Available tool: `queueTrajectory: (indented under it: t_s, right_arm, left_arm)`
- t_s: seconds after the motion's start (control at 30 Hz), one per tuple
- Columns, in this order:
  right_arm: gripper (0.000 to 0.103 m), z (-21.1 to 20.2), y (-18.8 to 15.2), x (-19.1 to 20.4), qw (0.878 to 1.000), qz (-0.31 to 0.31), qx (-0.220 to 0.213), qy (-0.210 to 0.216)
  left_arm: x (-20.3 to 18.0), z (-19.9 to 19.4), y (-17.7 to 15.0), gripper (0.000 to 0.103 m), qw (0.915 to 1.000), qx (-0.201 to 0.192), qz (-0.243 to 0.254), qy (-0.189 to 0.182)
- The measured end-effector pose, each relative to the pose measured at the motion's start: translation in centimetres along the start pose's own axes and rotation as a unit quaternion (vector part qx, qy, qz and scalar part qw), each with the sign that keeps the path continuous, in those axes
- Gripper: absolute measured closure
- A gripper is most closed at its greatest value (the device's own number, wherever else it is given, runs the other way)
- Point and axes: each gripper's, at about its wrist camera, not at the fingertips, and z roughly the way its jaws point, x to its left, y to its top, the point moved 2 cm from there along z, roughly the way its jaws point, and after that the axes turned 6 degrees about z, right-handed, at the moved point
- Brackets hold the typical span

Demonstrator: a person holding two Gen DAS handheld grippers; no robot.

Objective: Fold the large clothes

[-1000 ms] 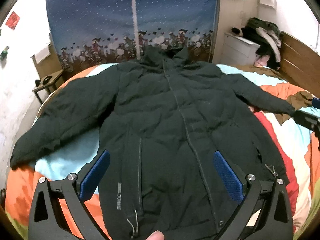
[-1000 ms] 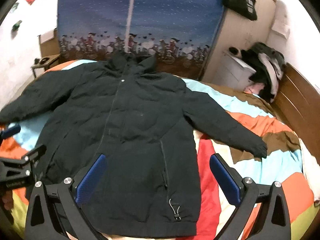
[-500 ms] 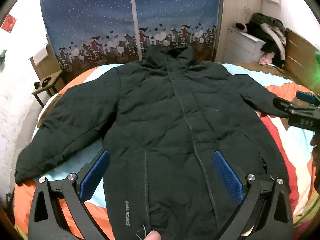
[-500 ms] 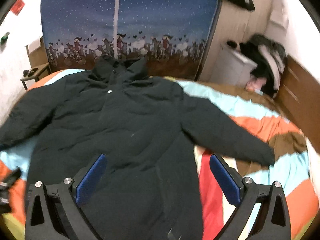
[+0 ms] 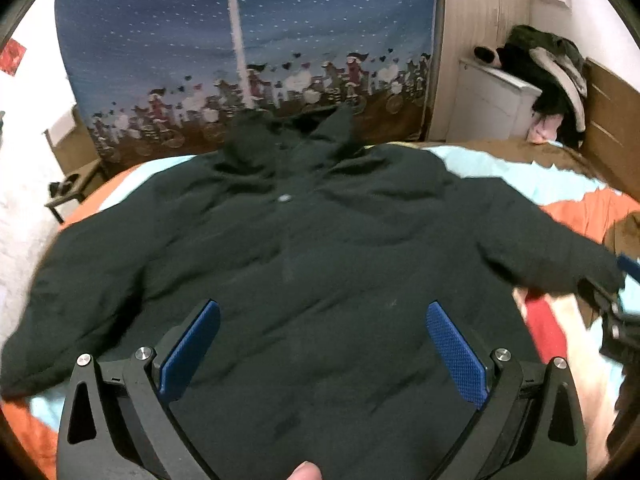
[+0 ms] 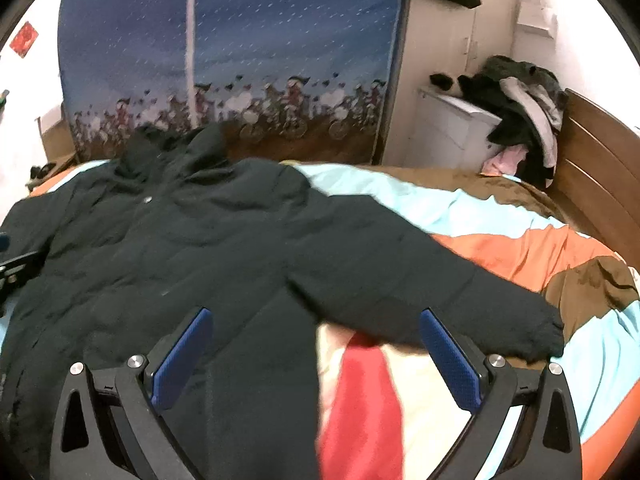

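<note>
Dark puffer jacket (image 5: pixel 320 248) spread flat, front up, on the bed (image 6: pixel 500 248) w/ striped cover, hood toward the blue printed curtain (image 5: pixel 248 40). Both sleeves out to the sides. Left tongs (image 5: pixel 322 344) spread wide, released, hovering over jacket's midsection, holding nothing. Right tongs (image 6: pixel 316 354) also wide apart, empty, over the jacket's edge and the underside of the near sleeve (image 6: pixel 440 292); cuff lying on the cover just beyond. Clothes pile (image 6: pixel 520 112) on white cabinet (image 6: pixel 452 132) by the headboard. Both views a bit blurred.
</note>
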Motion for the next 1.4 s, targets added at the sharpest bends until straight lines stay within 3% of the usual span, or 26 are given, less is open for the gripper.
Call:
queueTrajectory:
  t_s: [0.13, 0.3, 0.47, 0.53, 0.63, 0.7, 0.87, 1.0, 1.1, 1.23, 1.37, 1.4]
  right_arm:
    - [0.0, 1.9, 0.5, -2.1, 1.0, -0.007, -0.019, -0.006]
    - [0.0, 4.9, 0.6, -4.5, 1.0, 0.0, -0.013, -0.006]
    - [0.0, 8.1, -0.3, -10.3, 0.996, 0.083, 0.018, -0.034]
    - [0.0, 9.0, -1.2, -13.3, 0.99, 0.133, 0.032, -0.043]
    - [0.0, 10.1, -3.1, -17.7, 0.977, 0.207, 0.058, -0.017]
    - [0.0, 10.7, -4.2, -20.5, 0.968, 0.236, 0.077, -0.042]
    - [0.0, 9.8, -5.8, -24.7, 0.954, 0.282, 0.079, -0.064]
    - [0.0, 9.9, -7.0, -27.1, 0.939, 0.325, 0.089, -0.069]
    - [0.0, 10.1, -7.5, -28.1, 0.932, 0.349, 0.083, -0.05]
    - [0.0, 11.0, -7.7, -29.6, 0.916, 0.396, 0.067, -0.004]
    - [0.0, 11.0, -7.5, -30.9, 0.897, 0.439, 0.037, 0.02]
    - [0.009, 11.0, -7.3, -31.0, 0.897, 0.441, 0.036, 0.014]
  left_arm:
    - [-2.2, 3.6, 2.6, 0.002, 1.0, 0.0, -0.006, 0.006]
    - [-5.3, 8.4, 5.2, 0.002, 0.9999, 0.006, 0.008, 0.014]
    - [-8.1, 13.4, 6.7, 0.002, 0.9995, 0.011, 0.021, 0.022]
    - [-8.8, 15.2, 7.1, 0.002, 0.9996, 0.018, 0.016, 0.018]
    - [-9.7, 17.3, 7.4, 0.002, 0.9993, 0.034, -0.006, -0.014]
    - [-10.6, 18.5, 7.6, 0.002, 0.9982, 0.045, -0.012, -0.036]
    - [-11.9, 20.9, 7.0, 0.002, 0.9977, 0.063, 0.025, -0.01]
    - [-11.4, 22.9, 5.9, 0.002, 0.9968, 0.077, 0.022, -0.004]
    - [-11.7, 24.8, 5.1, 0.001, 0.9958, 0.089, 0.022, -0.002]
    - [-11.9, 25.4, 4.5, 0.001, 0.997, 0.072, 0.026, 0.009]
    - [-10.7, 25.9, 4.5, 0.001, 0.9955, 0.092, 0.004, -0.024]
    - [-10.7, 25.9, 4.5, 0.001, 0.995, 0.095, 0.012, -0.027]
